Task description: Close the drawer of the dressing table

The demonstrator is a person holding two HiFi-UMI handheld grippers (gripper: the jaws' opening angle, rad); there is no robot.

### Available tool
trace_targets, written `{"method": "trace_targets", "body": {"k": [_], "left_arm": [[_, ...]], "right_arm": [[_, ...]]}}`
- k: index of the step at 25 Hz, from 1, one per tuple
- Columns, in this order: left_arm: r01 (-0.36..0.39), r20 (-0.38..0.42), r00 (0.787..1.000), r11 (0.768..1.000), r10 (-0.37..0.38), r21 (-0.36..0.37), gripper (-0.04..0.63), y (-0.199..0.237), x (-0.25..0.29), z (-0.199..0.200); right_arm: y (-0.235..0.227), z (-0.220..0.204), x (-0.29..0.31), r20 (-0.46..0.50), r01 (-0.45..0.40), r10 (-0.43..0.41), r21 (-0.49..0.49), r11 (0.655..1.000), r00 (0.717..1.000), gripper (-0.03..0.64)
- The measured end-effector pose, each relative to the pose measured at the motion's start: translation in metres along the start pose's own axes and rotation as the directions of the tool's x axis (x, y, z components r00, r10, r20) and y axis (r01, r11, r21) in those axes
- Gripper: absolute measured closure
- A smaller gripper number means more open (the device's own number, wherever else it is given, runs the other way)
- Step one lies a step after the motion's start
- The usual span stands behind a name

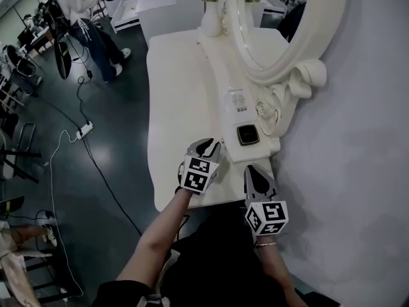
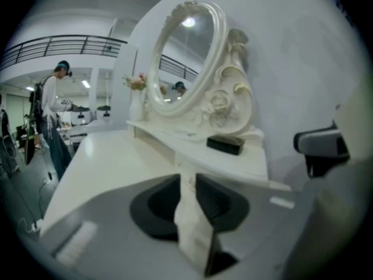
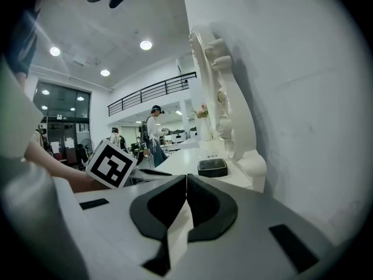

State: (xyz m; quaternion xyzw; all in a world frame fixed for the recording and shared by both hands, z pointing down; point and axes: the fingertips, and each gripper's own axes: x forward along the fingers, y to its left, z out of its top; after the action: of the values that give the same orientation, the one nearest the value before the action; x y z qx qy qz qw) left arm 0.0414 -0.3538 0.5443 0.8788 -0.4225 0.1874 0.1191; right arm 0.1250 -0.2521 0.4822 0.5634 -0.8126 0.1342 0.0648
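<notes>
The white dressing table (image 1: 172, 94) carries a raised shelf (image 1: 239, 117) along its oval mirror (image 1: 281, 24). My left gripper (image 1: 208, 147) hovers over the tabletop with its tips close to the shelf's front near the table's near end. In the left gripper view its jaws (image 2: 187, 182) stand slightly apart with nothing between them. They point at the shelf's front panel (image 2: 185, 163), and I cannot tell whether the drawer sits flush. My right gripper (image 1: 254, 174) is at the table's near end by the wall. It is shut and empty (image 3: 186, 179).
A small black box (image 1: 248, 134) sits on the shelf's near end, with a white card (image 1: 237, 100) beyond it. A vase of flowers (image 1: 211, 18) stands at the far end. A person (image 1: 83, 18) stands on the dark floor, where a power strip (image 1: 85, 130) and cables lie.
</notes>
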Motion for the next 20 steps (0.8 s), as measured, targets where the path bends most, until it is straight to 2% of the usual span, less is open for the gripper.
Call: {"method": "trace_targets", "body": {"k": [9, 20], "left_arm": [[-0.038, 0.064, 0.997, 0.999, 0.038, 0.0, 0.545, 0.012, -0.046, 0.012], [-0.063, 0.129, 0.99, 0.998, 0.064, -0.013, 0.554, 0.015, -0.095, 0.019]], "right_arm": [[0.016, 0.004, -0.002, 0.012, -0.016, 0.017, -0.017, 1.0, 1.0, 0.612], [0.031, 0.007, -0.006, 0.032, -0.022, 0.023, -0.026, 0.999, 0.999, 0.612]]}}
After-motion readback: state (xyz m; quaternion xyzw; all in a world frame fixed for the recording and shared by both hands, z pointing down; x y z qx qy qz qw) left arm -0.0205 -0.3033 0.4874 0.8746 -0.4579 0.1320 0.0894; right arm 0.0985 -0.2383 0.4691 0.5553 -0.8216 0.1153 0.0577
